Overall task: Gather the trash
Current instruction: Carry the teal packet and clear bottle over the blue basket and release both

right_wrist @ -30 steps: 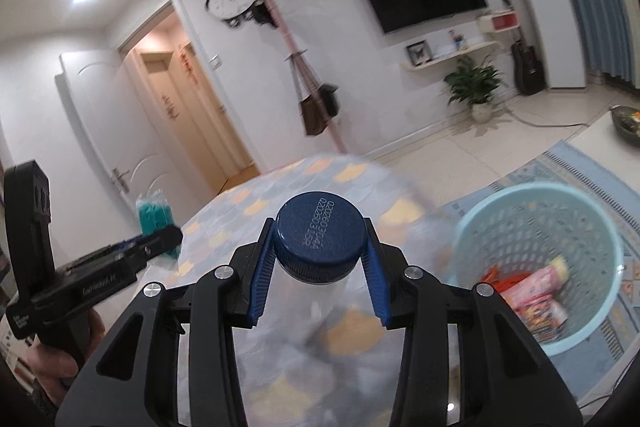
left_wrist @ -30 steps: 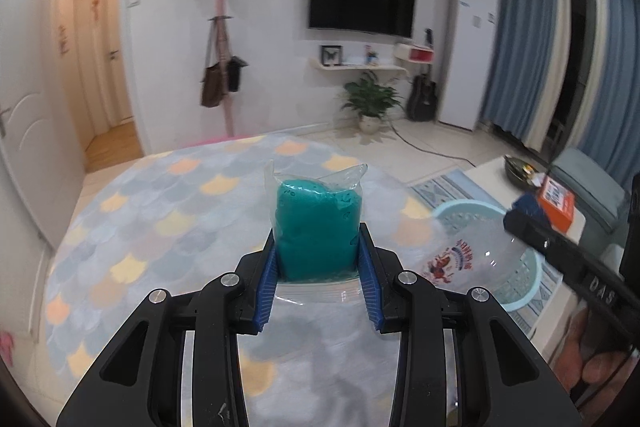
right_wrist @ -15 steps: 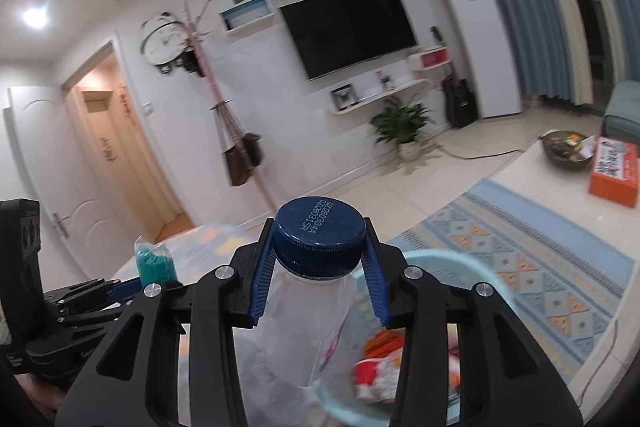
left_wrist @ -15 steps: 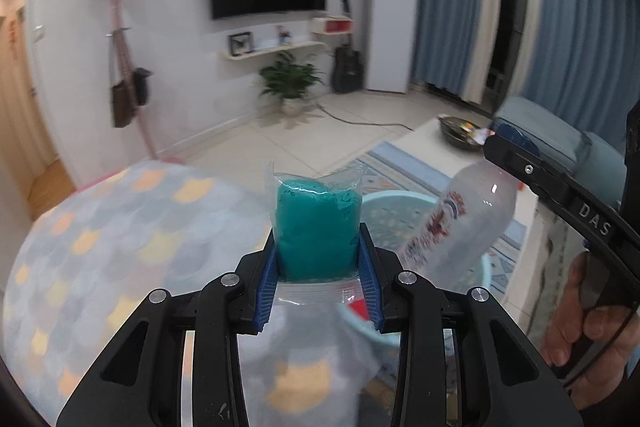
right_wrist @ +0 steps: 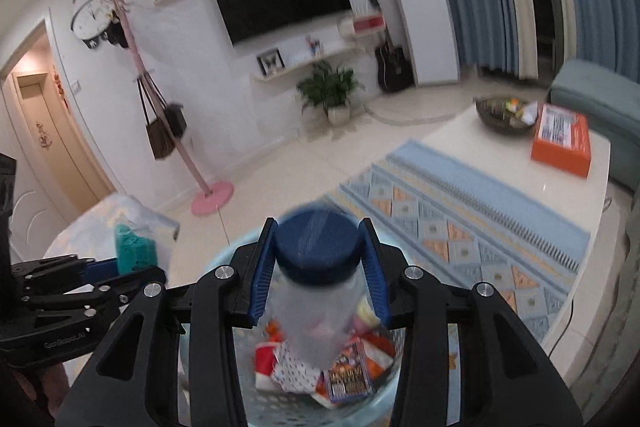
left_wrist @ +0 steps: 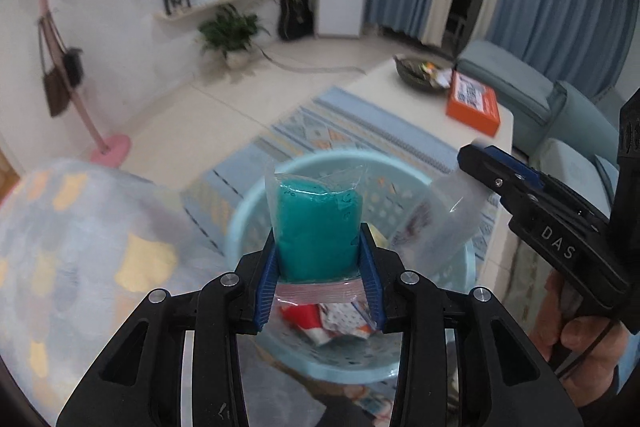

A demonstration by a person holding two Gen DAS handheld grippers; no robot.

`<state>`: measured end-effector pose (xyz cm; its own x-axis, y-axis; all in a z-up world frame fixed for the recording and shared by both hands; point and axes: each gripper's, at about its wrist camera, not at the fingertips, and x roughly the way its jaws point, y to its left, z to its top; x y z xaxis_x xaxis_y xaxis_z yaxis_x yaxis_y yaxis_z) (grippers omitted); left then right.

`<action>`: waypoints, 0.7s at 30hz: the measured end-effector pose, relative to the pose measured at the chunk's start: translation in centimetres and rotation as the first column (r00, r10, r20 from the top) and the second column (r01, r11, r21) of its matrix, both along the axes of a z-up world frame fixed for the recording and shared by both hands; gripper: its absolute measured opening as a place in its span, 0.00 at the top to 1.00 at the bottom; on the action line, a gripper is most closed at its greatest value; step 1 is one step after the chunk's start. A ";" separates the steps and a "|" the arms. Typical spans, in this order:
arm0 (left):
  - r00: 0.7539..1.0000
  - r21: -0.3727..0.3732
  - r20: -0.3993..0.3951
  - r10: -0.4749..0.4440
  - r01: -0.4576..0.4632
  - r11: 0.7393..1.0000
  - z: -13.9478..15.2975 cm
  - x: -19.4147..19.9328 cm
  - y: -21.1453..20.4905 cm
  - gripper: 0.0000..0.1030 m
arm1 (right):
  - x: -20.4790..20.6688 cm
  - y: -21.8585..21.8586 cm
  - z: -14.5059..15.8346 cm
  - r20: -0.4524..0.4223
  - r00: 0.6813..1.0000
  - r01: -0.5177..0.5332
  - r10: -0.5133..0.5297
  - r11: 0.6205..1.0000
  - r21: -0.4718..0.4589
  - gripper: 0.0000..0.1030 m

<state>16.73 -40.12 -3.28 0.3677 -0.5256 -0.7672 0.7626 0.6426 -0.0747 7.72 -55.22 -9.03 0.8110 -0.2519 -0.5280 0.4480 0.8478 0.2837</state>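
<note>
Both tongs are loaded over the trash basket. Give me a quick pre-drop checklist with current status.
1. Left tongs above the light blue basket: ok, the basket's opening lies right below them.
2. Teal bag between the left pads: ok, the jaws are opening and the bag is not yet falling.
3. Right tongs above the basket: ok, wrappers show directly beneath.
4. Clear bottle with its blue cap: ok, the jaws are opening, the blurred bottle hangs between the pads, pointing into the basket.
5. Room in the basket: ok, wrappers cover only the bottom.
6. The two tongs clear of each other: cannot tell; they are close together.
</note>
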 end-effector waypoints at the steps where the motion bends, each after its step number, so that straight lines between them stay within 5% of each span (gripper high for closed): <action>1: 1.000 0.022 -0.001 0.003 -0.003 1.000 -0.6 0.1 -0.3 0.59 | 0.0 -0.2 -0.5 -0.016 1.000 0.008 -0.008 1.000 -0.005 0.52; 5: 0.999 0.055 0.049 0.022 -0.024 0.998 -1.1 0.1 0.1 0.48 | -1.2 -0.6 -0.9 -0.014 0.999 0.032 -0.033 0.999 -0.012 0.48; 13: 0.991 0.007 0.107 0.079 -0.080 0.997 1.7 -0.9 2.2 0.31 | -3.1 1.1 -0.9 -0.004 1.000 0.013 -0.013 1.000 0.024 0.46; 18: 0.970 0.005 0.212 0.118 -0.122 0.993 3.7 -4.0 5.6 0.22 | -4.5 5.3 -0.7 -0.008 1.000 -0.007 0.007 1.000 0.010 0.25; 21: 0.960 -0.008 0.245 0.136 -0.139 0.990 4.5 -6.0 8.0 0.21 | -5.1 7.6 -0.6 -0.005 1.000 -0.020 0.020 0.999 0.028 0.22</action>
